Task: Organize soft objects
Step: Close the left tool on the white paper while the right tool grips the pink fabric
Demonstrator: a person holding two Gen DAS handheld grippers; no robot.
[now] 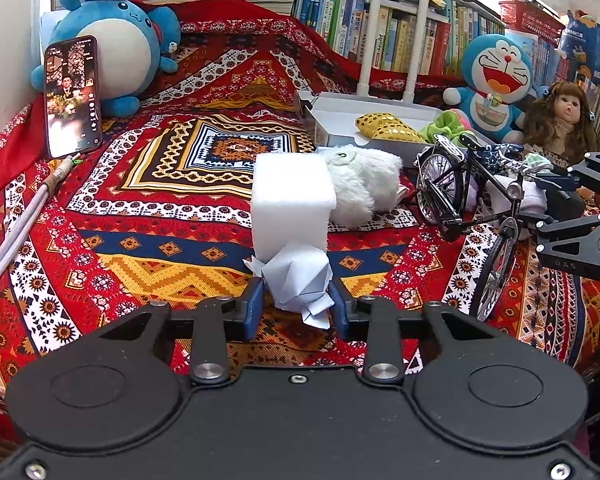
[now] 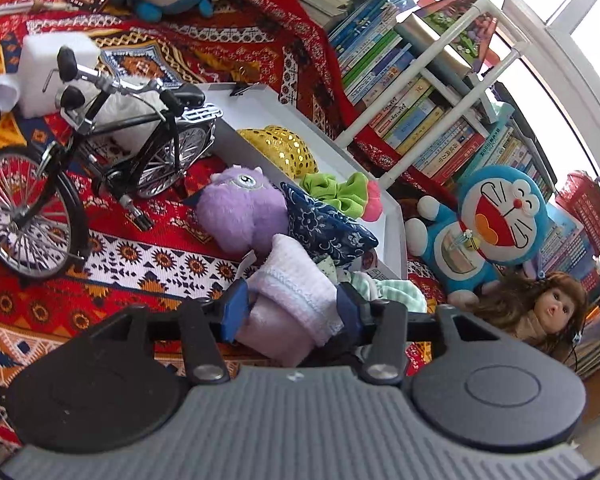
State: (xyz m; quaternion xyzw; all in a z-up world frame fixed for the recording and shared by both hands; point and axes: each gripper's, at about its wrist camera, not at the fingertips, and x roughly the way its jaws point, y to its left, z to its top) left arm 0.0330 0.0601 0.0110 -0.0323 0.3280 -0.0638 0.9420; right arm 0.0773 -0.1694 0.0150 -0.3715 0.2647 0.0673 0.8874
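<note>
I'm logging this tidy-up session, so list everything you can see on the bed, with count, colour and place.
Patterned woven cloth: one, red, covers the surface.
White cardboard tray: one, by the bookshelf.
Gold sequinned pouch: one, in the tray.
Green scrunchie: one, in the tray.
White foam block: one, centre.
Folded paper figure: one, pale white-blue, between the left fingers.
White fluffy plush: one, behind the block.
Purple fluffy plush: one, beside the tray.
Blue floral fabric piece: one, at the tray's edge.
Pale pink knitted cloth: one, between the right fingers.
Model bicycle: one, black.
Doraemon plush: one, blue.
Round blue plush: one, far left.
Brown-haired doll: one.
Smartphone: one, propped.
Left gripper: black.
Right gripper: black.
</note>
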